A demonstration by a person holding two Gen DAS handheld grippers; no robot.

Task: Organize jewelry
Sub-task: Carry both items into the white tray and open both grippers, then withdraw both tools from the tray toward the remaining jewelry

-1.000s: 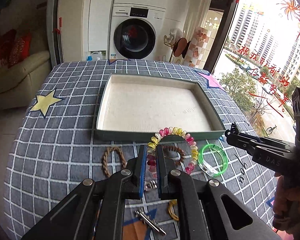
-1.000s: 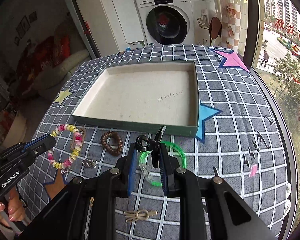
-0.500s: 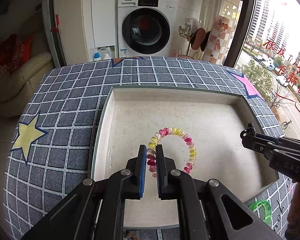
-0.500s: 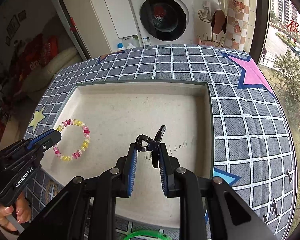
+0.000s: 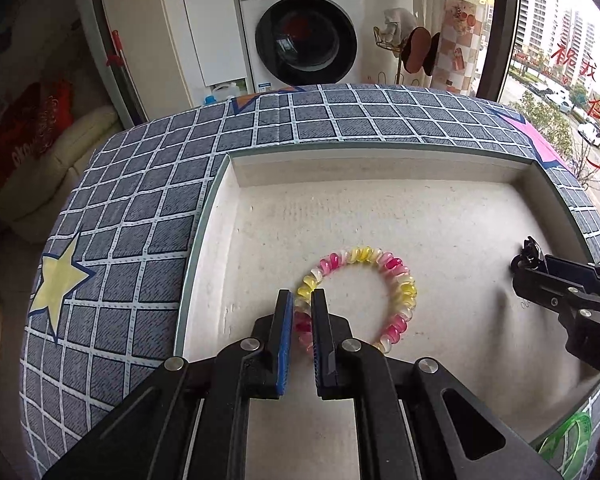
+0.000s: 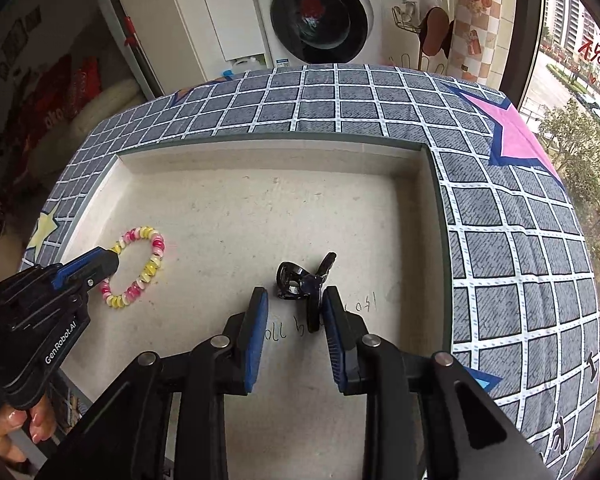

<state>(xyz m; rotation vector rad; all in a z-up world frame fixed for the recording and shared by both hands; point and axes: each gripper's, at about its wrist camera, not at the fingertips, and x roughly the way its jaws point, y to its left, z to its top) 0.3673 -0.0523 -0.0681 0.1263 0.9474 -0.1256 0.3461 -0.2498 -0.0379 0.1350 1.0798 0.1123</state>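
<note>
Left wrist view: my left gripper point(image 5: 302, 312) is clenched on the near-left arc of the coil bracelet point(image 5: 358, 300), blue pads pinching the beads.
Bracelet: its far loop looks to rest on the floor of the tray point(image 5: 380, 168), left of centre.
Right wrist view: my right gripper point(image 6: 294, 312) is opening; the black hair clip point(image 6: 306, 286) sits between the pads, against the right one, clear of the left.
Clip: inside the tray, right of centre, well apart from the bracelet.
Outward: a green bangle point(image 5: 568, 440) lies on the checked tablecloth point(image 5: 140, 208) beyond the tray's near-right corner.
Risk 1: I judge the clip could cling to the right pad and drag if I withdraw before the jaws finish parting.
Risk 2: the springy coil may snap or hop when I release, since 1 side is squeezed.
Risk 3: lifting either hand carelessly could knock the tray rim.
</note>
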